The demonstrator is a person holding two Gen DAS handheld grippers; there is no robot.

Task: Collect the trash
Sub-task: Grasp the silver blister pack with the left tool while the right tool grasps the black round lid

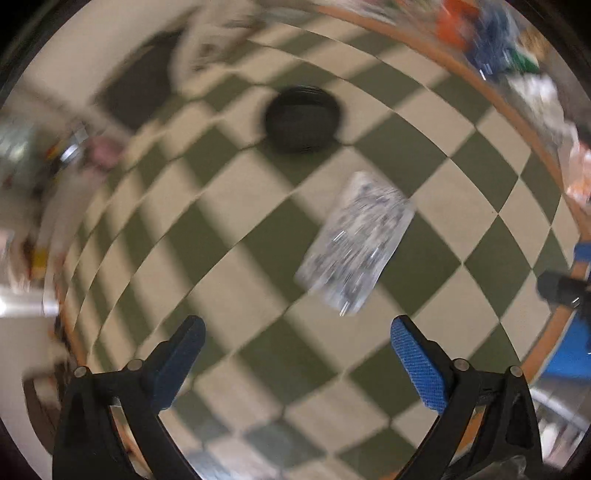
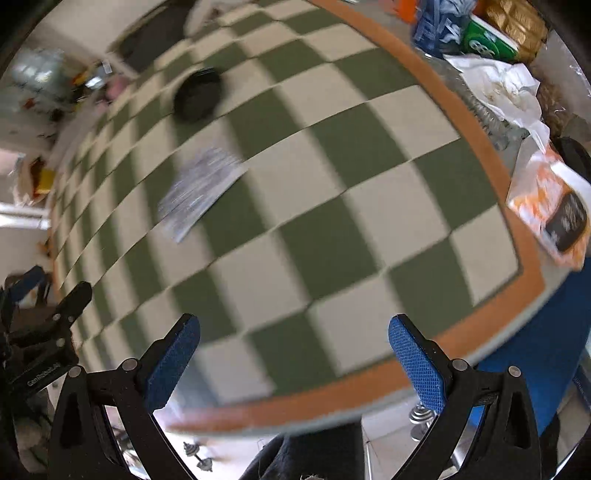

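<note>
A flat silvery printed wrapper (image 1: 356,243) lies on the green-and-cream checkered tabletop (image 1: 229,236), a little ahead of my left gripper (image 1: 297,332), which hangs open and empty above the cloth. The same wrapper (image 2: 201,188) shows far left in the right wrist view. My right gripper (image 2: 293,330) is open and empty near the table's front edge. A round black container (image 1: 303,120) sits beyond the wrapper; the same black container (image 2: 198,96) shows in the right wrist view. Both views are motion-blurred.
Along the right rim of the table (image 2: 480,147) lie crumpled white paper (image 2: 506,88), an orange-and-white packet (image 2: 554,210), a green box (image 2: 487,40) and blue packaging (image 2: 439,18). The other gripper (image 2: 48,332) shows at the left edge. A blue chair (image 2: 546,347) stands below right.
</note>
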